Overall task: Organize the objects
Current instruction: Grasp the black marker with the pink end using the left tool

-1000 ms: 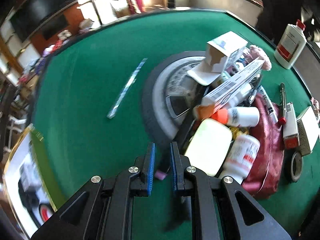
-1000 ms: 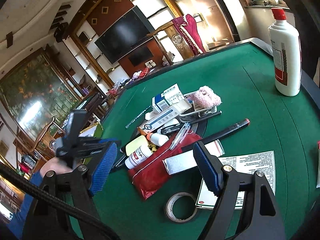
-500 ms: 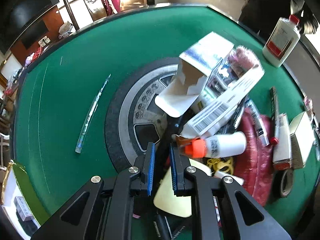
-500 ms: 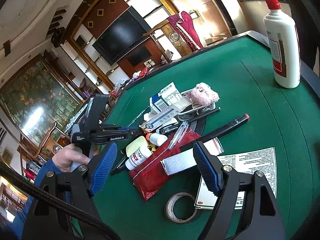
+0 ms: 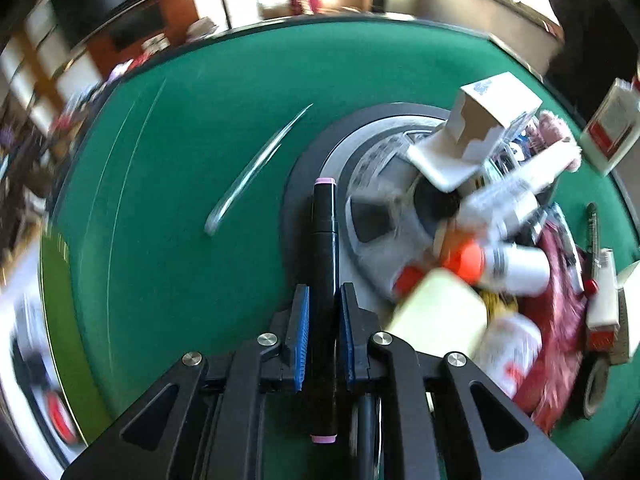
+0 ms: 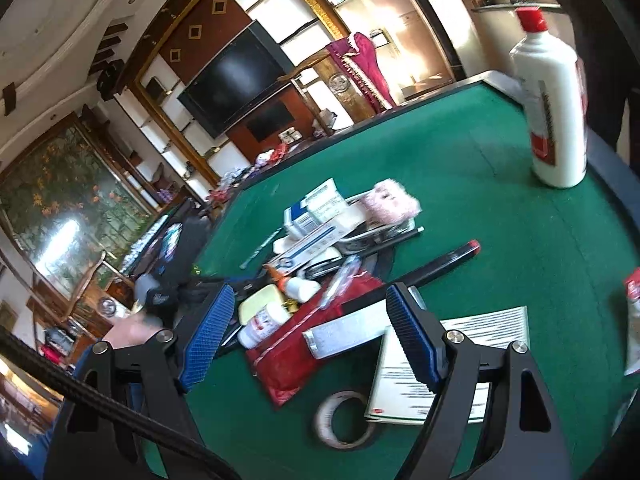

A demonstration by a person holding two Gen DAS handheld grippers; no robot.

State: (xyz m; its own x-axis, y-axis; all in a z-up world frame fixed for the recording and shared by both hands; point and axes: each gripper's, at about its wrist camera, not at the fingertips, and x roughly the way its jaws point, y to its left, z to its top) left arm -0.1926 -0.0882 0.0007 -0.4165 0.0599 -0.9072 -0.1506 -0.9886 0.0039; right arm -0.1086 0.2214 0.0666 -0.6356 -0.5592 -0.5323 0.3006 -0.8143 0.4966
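Showing only leftward: tongs-clamped marker [image 5: 325, 264].

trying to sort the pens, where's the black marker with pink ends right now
In the left wrist view the black marker is clamped lengthwise in the left gripper, held over the green table just left of the cluttered round tray.

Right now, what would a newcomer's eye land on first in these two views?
First, the black marker with pink end caps, clamped lengthwise in the left gripper in the left wrist view. Next, the heap on the green table: boxes, small bottles and a red pouch, mid-table. Then the tall white bottle with a red cap, upright near the far right edge.
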